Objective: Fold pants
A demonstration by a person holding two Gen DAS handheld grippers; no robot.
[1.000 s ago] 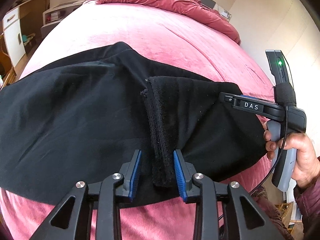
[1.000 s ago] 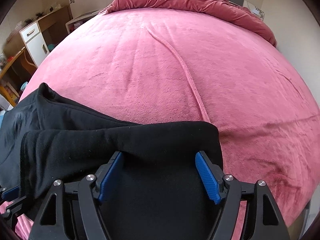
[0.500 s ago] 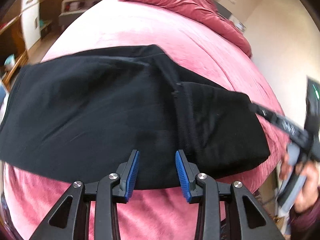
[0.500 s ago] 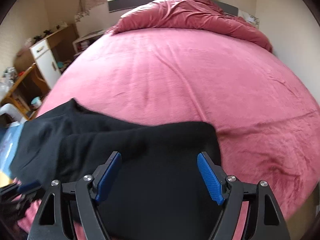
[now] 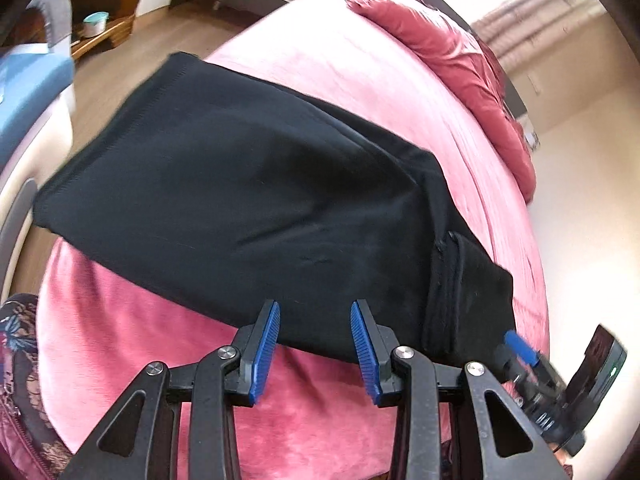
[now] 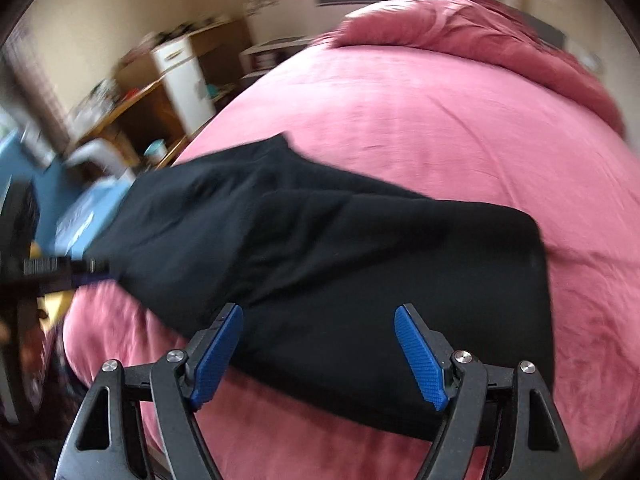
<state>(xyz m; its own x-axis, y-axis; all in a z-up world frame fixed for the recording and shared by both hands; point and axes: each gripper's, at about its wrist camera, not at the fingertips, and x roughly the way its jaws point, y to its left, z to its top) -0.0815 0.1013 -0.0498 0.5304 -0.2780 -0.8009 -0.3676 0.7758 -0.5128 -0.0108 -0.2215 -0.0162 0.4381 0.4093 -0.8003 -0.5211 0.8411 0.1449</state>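
Slippage looks like the main risk: the black pants [image 5: 248,200] lie on a plush pink bed cover [image 5: 360,80], and their far end appears to hang past the bed's edge, so its weight could drag the cloth off or skew the stack when the next fold is lifted. A grip that catches only the top layer would, I judge, pull the layers apart and leave a crooked fold. Both views are blurred by motion, so fine detail is uncertain.

The pants lie just ahead of both tools, stretched as a long dark band folded lengthwise, fairly flat with a few soft creases. A ribbed, thicker seam or band shows ahead and to the right of the left gripper [image 5: 314,344].

That left gripper has its blue pads parted narrowly, holding nothing, its tips at the near hem. The right gripper [image 6: 318,356] stands spread wide and empty over the near edge of the cloth, whose squared corner [image 6: 520,224] lies ahead and to its right.
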